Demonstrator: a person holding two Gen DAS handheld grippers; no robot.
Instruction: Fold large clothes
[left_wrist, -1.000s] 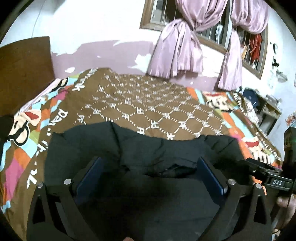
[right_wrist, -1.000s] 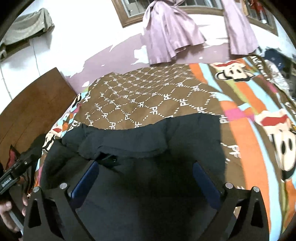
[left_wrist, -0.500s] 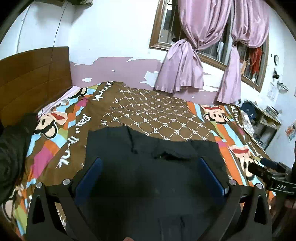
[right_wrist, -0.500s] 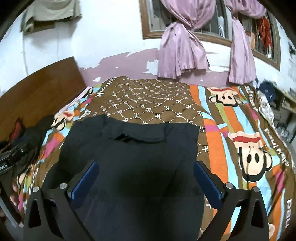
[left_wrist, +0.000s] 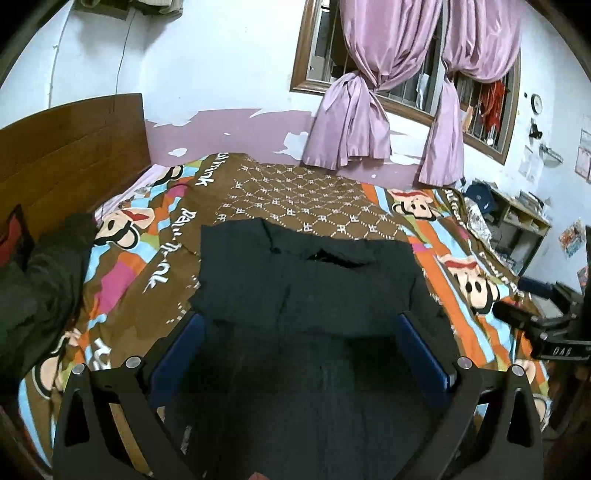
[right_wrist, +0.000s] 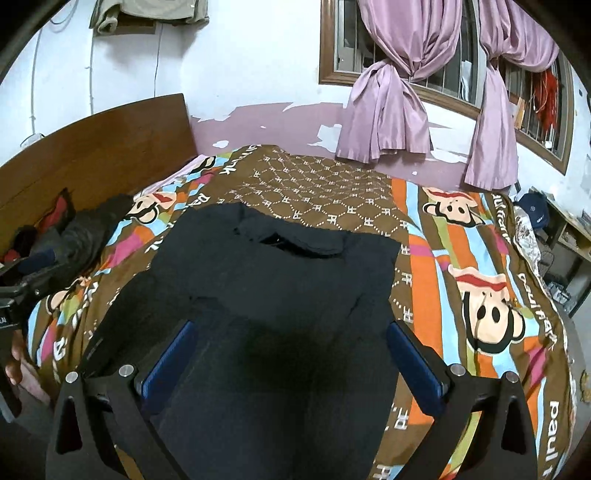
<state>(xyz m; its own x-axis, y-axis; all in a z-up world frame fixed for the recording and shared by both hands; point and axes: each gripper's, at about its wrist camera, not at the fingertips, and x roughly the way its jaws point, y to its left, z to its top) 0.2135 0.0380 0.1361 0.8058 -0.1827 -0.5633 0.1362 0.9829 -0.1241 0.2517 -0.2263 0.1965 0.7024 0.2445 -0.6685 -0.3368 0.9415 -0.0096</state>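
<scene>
Nearest the cameras, we hold our left gripper (left_wrist: 297, 347) and right gripper (right_wrist: 290, 354) spread wide, gripping nothing, above the dark garment (right_wrist: 273, 295) lying flat on the cartoon-print bedspread (right_wrist: 476, 280); beyond, purple curtains (right_wrist: 391, 110).

garment (left_wrist: 306, 295) spread on bedspread (left_wrist: 314, 192) | heap of clothes (left_wrist: 40, 277) left of it by headboard (left_wrist: 70, 147) | curtains (left_wrist: 354, 122) behind bed | shelf (left_wrist: 517, 221) right
</scene>
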